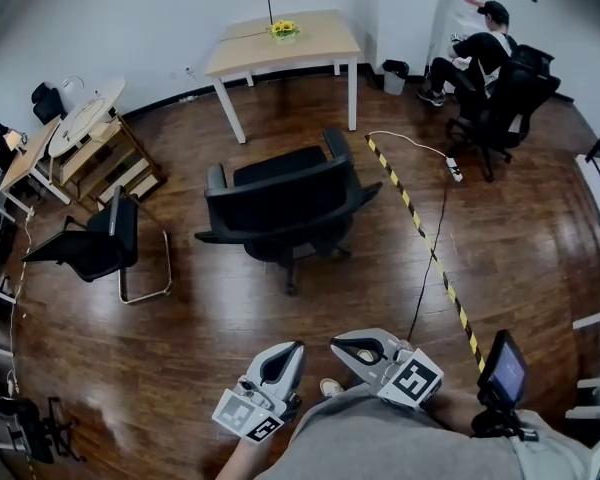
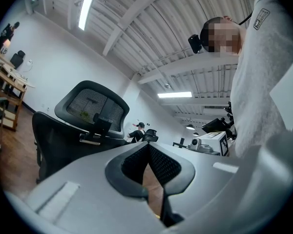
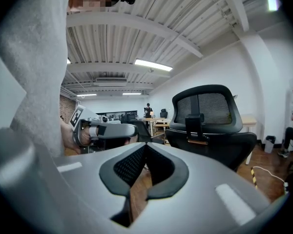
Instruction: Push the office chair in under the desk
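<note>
Your left gripper (image 1: 291, 350) and right gripper (image 1: 340, 346) each have their ribbed black pads closed together on nothing, well apart from the office chair (image 1: 285, 203). The chair is black, with a curved mesh back turned toward you. It stands on the glossy wooden floor (image 1: 180, 358) between you and the pale wooden desk (image 1: 285, 43). Yellow-black striped tape (image 1: 420, 230) runs along the chair's right side, and a black cantilever chair (image 1: 95, 243) stands to its left.

There's the chair (image 1: 285, 203), back-on in head view, wheels mostly out of sight under the seat. The yellow thing (image 1: 283, 30) at the tabletop's (image 1: 315, 43) far edge is too small to name. Left gripper view: the left claw (image 2: 147, 146) blocks the chair's base. Right gripper view: the tabletop is just a sliver beside the chair.
</note>
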Demonstrator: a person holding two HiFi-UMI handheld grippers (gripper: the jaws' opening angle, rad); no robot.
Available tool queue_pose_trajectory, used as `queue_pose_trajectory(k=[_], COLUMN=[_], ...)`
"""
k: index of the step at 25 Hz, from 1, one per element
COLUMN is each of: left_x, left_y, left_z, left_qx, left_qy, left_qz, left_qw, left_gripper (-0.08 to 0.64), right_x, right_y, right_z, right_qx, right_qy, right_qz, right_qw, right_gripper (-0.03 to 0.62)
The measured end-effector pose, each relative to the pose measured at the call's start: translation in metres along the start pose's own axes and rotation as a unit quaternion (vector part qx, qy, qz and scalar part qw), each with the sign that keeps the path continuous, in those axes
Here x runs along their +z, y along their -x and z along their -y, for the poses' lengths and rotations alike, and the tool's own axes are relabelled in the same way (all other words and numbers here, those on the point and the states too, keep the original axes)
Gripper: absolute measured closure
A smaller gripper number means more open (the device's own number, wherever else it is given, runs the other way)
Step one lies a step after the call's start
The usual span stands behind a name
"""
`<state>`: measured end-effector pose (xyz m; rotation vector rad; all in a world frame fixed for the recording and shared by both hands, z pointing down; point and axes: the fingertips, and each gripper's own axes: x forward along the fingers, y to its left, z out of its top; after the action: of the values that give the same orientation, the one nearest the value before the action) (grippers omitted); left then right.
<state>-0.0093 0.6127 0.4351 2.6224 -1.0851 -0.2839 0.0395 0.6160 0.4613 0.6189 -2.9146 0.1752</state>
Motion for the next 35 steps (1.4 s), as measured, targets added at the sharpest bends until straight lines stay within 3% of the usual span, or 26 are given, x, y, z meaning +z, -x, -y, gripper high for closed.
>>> queue_pose_trajectory(k=[10, 22, 27, 35], left_x=[0.005, 0.022, 0.034, 0.052], left_y=[-0.029, -0.046, -0.054, -0.057], left_z=[-0.01, -0.058, -0.101, -0.157], left_qx=[0.016, 0.079, 0.066, 0.014], left_qy=[-0.011, -0.031, -0.032, -0.026], left_qz=[0.002, 0.014, 0.007, -0.017], left_qw=[0.9998, 0.9963, 0.9973, 0.9994], left_gripper=[0.56, 0.56, 0.56, 0.56], right_x=[0.009, 0.011, 0.013, 0.024], right_y=[0.0, -0.009, -0.037, -0.077], right_z=[0.037, 0.091, 0.122, 0.154], right_qx=[0.002, 0.012, -0.02, -0.089], right_qy=[0.002, 0.009, 0.0, 0.003], right_qz=[0.018, 0.016, 0.012, 0.002], right_qw=[1.0, 1.0, 1.0, 0.996], right_gripper=[0.588, 0.588, 0.588, 0.588])
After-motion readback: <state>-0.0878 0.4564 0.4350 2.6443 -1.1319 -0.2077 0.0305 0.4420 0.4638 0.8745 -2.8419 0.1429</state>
